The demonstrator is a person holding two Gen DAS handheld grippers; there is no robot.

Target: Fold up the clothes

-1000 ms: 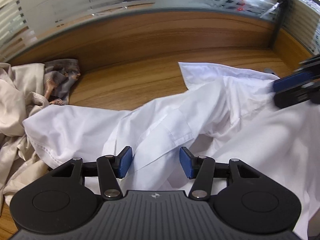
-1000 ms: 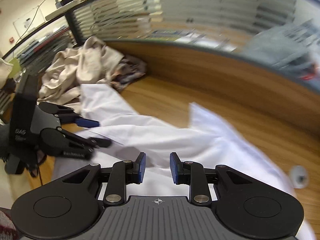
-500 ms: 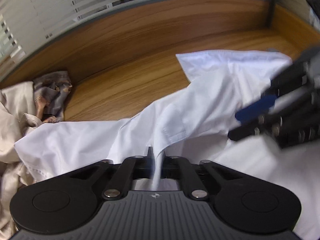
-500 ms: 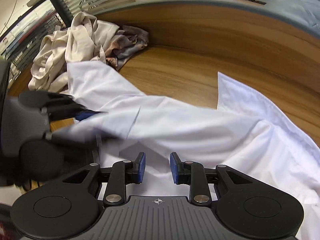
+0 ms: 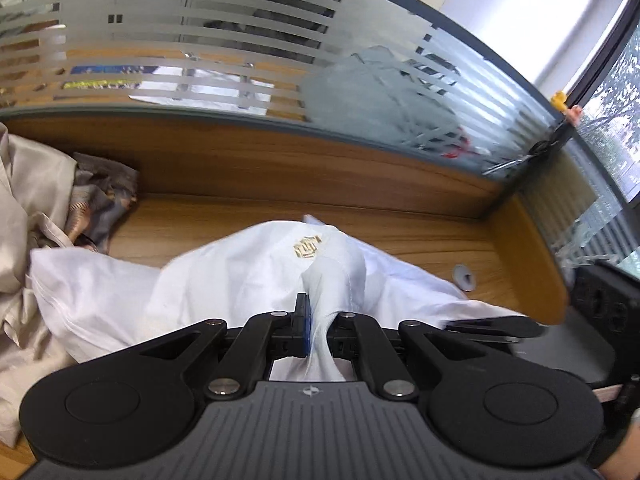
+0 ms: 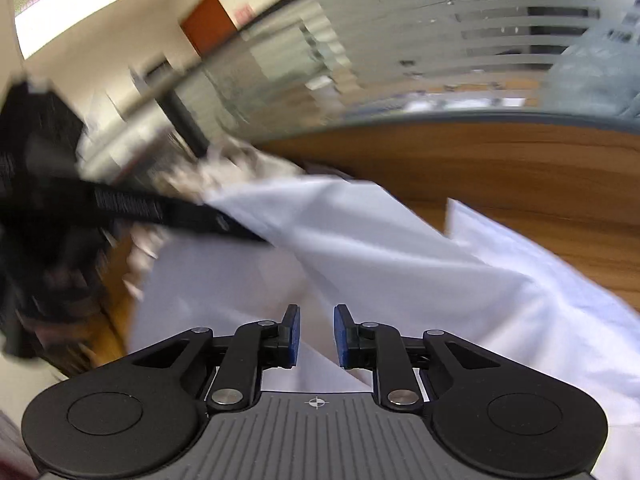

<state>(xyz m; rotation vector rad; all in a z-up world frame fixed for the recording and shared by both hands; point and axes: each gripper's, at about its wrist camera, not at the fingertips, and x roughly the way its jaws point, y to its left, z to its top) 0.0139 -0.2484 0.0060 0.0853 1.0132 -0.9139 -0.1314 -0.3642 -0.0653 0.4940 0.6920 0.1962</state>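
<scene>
**Left claw has the shirt, right one is lining up**

Going left to right: off to the far left of the left claw (image 5: pixel 318 326) sits a beige heap of clothes (image 5: pixel 24 216) with a patterned cloth (image 5: pixel 100 208) tucked behind it, probably the to-do pile kept out of the way. The left claw is clamped tight on a pinch of the white shirt (image 5: pixel 240 280), which rises in a tented ridge just ahead of its tips, I'd guess to lift that edge for a fold. The rest drapes right across the wooden desk (image 5: pixel 420 236). The right claw (image 6: pixel 317 334) has just been narrowing but grips nothing; fabric lies under its parted pads, likely the second hold.
</scene>
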